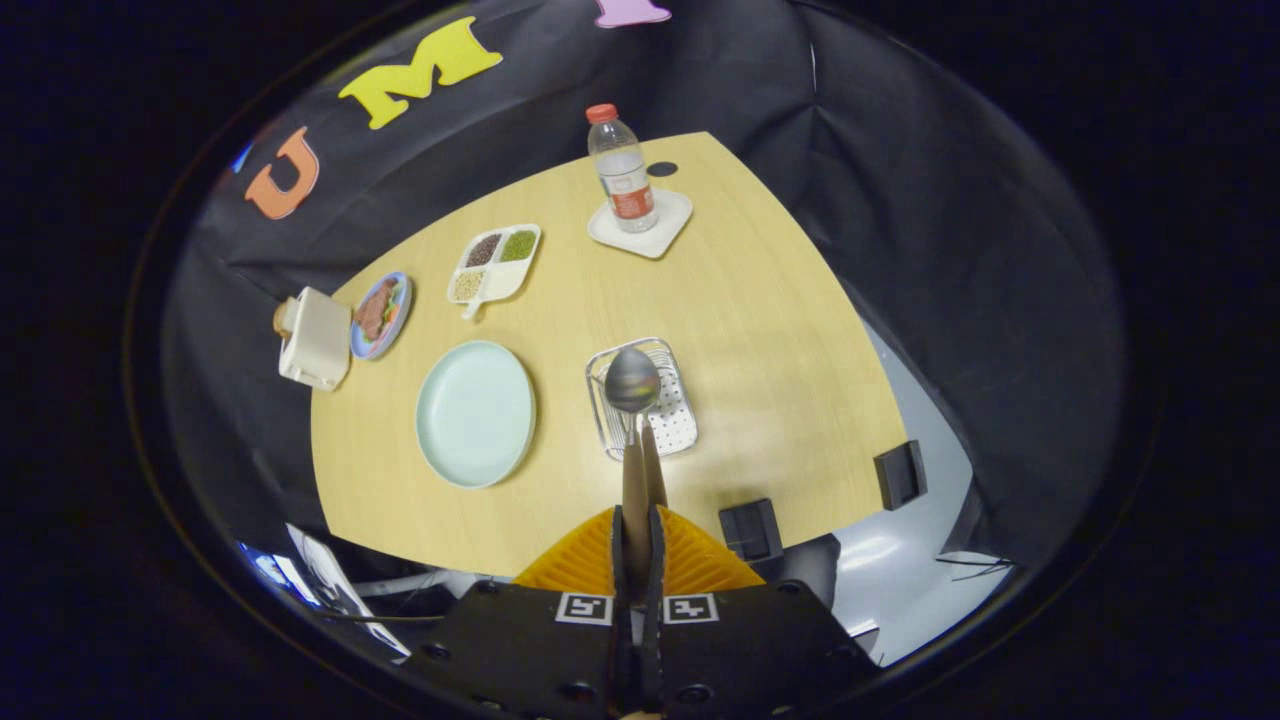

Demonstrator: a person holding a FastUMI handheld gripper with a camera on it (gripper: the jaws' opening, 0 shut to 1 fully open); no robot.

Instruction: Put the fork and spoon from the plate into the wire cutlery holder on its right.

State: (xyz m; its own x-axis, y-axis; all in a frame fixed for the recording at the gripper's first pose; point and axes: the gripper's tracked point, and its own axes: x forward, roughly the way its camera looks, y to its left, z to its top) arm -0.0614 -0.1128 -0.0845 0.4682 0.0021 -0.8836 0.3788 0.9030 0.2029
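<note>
Claw (pixel 636 545) squeezes the spoon (pixel 632 400) handle w/ both fingers. Spoon points straight ahead, bowl end far, right over the wire holder (pixel 678 415). Plate (pixel 475 412) sits just left on the counter (pixel 780 330).

spoon (pixel 632 381) over wire holder (pixel 676 415), plate (pixel 475 412) bare

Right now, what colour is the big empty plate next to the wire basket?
Pale mint green, plain, no pattern. The plate shows best in the gripper view, left of the wire holder.
</note>
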